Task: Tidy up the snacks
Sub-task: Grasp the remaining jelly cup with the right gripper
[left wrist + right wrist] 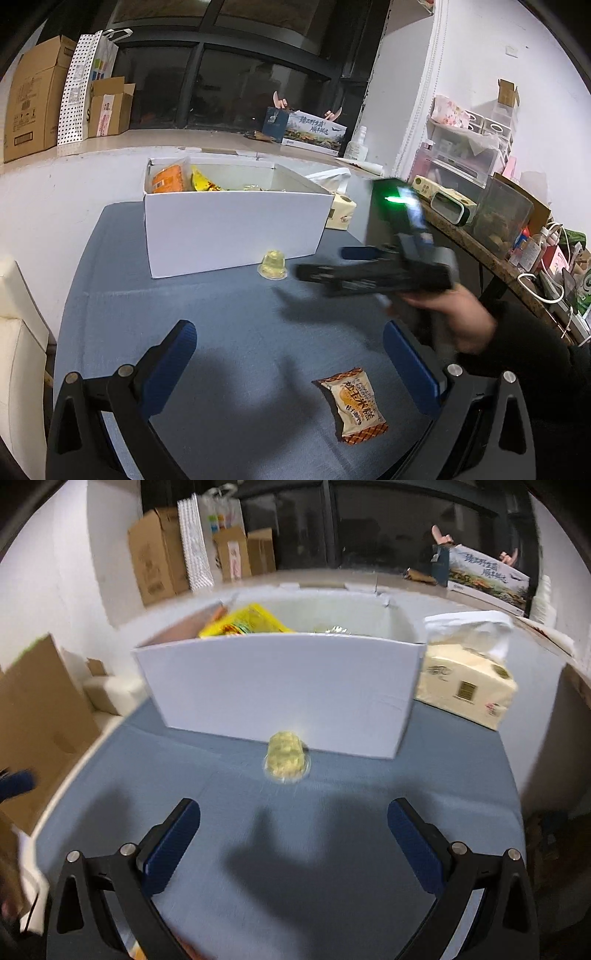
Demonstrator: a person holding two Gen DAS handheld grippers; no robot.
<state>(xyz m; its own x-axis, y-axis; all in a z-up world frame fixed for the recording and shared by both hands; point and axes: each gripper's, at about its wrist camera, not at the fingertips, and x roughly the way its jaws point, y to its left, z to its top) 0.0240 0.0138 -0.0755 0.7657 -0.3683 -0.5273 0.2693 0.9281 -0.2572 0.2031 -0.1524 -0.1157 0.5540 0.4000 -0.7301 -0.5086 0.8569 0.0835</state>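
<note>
Well, snack packet [353,405] lies flat (long axis diagonal) between spread left tongs [290,363].

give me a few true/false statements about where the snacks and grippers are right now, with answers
1. The jelly cup sits on the table just in front of the white box. True.
2. The left hand-held gripper is shut on the orange cracker packet. False: it is open, and the packet lies on the blue tablecloth near its right finger.
3. The white box is empty. False: an orange and a yellow packet show inside.
4. The right hand-held gripper is open and holds nothing. True.
5. A tissue box stands beside the white box. True.
</note>
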